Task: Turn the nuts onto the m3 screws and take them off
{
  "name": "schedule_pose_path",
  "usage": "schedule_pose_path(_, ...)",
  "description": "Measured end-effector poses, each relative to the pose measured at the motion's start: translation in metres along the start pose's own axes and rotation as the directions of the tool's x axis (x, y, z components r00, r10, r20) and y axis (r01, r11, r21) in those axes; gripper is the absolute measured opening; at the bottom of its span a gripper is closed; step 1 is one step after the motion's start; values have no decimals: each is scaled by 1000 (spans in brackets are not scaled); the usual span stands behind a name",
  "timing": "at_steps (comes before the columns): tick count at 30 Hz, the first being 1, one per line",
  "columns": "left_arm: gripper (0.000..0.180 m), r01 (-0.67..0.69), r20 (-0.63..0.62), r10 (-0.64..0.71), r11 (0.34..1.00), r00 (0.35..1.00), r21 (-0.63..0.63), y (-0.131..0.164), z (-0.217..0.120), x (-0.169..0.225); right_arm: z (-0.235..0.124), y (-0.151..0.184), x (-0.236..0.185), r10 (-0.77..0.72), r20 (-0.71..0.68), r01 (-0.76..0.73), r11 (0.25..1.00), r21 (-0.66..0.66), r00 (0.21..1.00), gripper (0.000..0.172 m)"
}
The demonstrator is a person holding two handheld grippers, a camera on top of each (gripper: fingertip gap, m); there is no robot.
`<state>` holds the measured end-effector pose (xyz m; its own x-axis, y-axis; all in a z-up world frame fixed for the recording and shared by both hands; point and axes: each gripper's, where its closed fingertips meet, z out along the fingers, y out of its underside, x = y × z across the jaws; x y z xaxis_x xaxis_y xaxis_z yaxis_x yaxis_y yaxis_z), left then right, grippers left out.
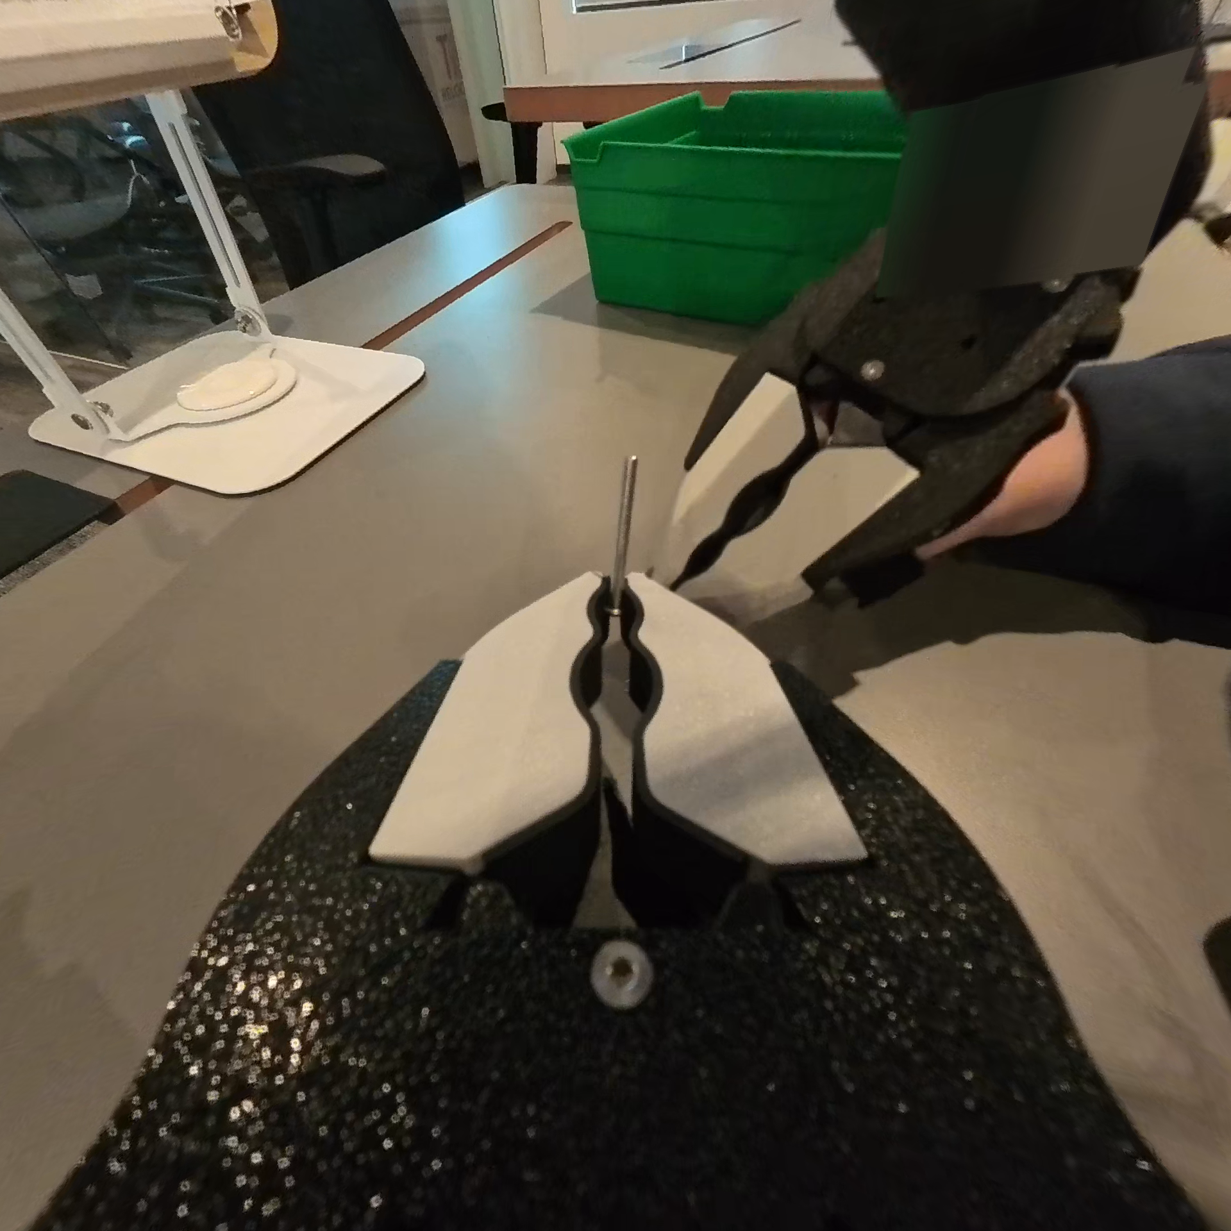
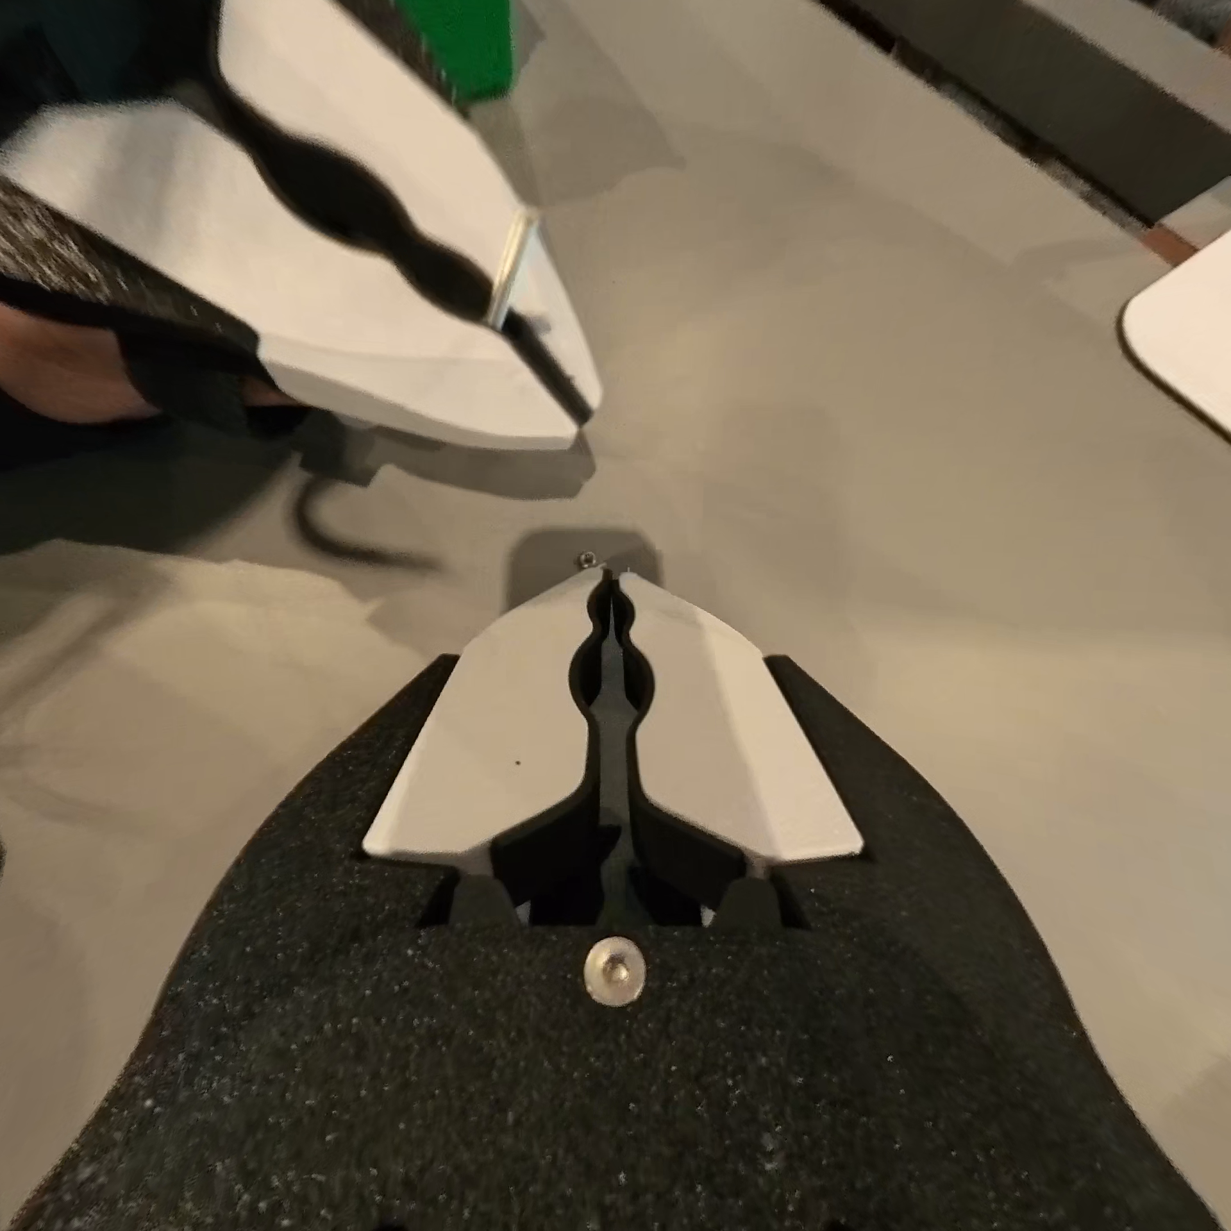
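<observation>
Clearly the left gripper (image 1: 616, 586) has its share done: its white fingers (image 1: 533, 666) are closed on a thin silver screw (image 1: 626, 519), pinched near the head, with the shank standing up clear of the tips above the grey table (image 1: 333, 599). Nothing is threaded on the shank that I can see.

The right gripper (image 2: 611, 574) is down low over the table, tips drawn together with hardly a slit between them. A small silver nut (image 2: 585, 558) lies on the table just beyond and a little to the left of those tips, in their shadow. As far as I can make out it is not in the grasp, though it is tiny and sits right at the tip edge, so I would not swear to it.

So I take this for the step of fetching a nut, before any turning begins. The next move looks to call for the right fingers to part slightly, settle on either side of the nut and pinch it by its flats, then lift it and bring its hole squarely over the end of the screw. The nut is small and flat on a smooth top, so it could easily skid away.

A green bin (image 1: 733, 220) stands farther back, well apart.
</observation>
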<state>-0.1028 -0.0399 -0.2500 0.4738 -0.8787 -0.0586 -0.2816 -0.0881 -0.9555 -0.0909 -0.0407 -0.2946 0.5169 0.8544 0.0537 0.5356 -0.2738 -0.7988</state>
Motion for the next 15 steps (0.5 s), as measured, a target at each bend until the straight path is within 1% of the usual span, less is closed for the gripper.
schedule_pose_path(2,2,3,3,-3,1000,1000,5,-1,0,-1,-2,-2,0,16,33,-16,1000,20,999,1)
schedule_pose_path(4,2,13,6,-14,1000,1000,12,-1,-1,-2,1,1,-2,12,54,-12,1000,10,998,10)
schedule_pose_path(6,2,22,16,-22,999,1000,28,-3,-2,-4,5,3,-4,8,63,-7,1000,-5,998,14)
schedule_pose_path(9,2,36,31,-38,997,999,67,-8,-6,-8,11,-3,-7,-9,85,9,1000,3,996,12)
schedule_pose_path(15,2,46,27,-48,997,998,65,-7,-6,-8,22,4,-10,-34,108,43,996,-80,994,12)
